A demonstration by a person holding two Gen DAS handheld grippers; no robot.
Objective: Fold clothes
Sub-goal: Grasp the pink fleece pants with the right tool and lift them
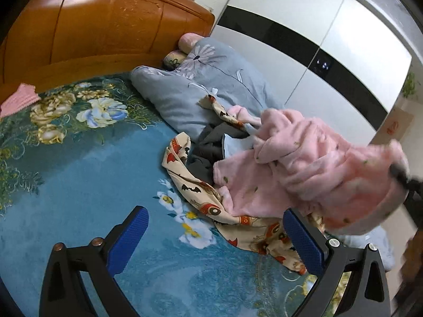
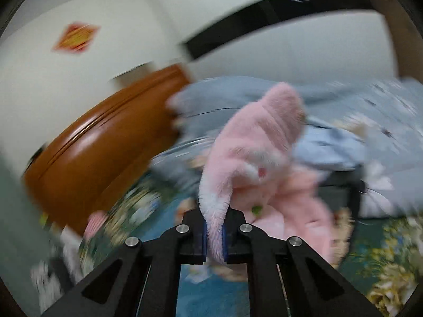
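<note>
A fluffy pink garment (image 1: pixel 312 163) hangs lifted over a pile of clothes on the bed's right side. My right gripper (image 2: pixel 214 235) is shut on a white-edged part of this pink garment (image 2: pixel 253 142) and holds it up; this view is blurred. In the left wrist view the right gripper's dark tip (image 1: pixel 401 174) shows at the garment's far right. My left gripper (image 1: pixel 214 237) is open and empty, low over the blue floral bedspread (image 1: pixel 92 163), just left of the pile. A cream cartoon-print garment (image 1: pixel 201 192) and a dark grey garment (image 1: pixel 206 155) lie under the pink one.
A grey floral quilt (image 1: pixel 198 87) and pillows lie against the wooden headboard (image 1: pixel 100 26). A pink knitted item (image 1: pixel 18 97) lies at the bed's far left. A white wardrobe with a black band (image 1: pixel 304 39) stands beyond the bed.
</note>
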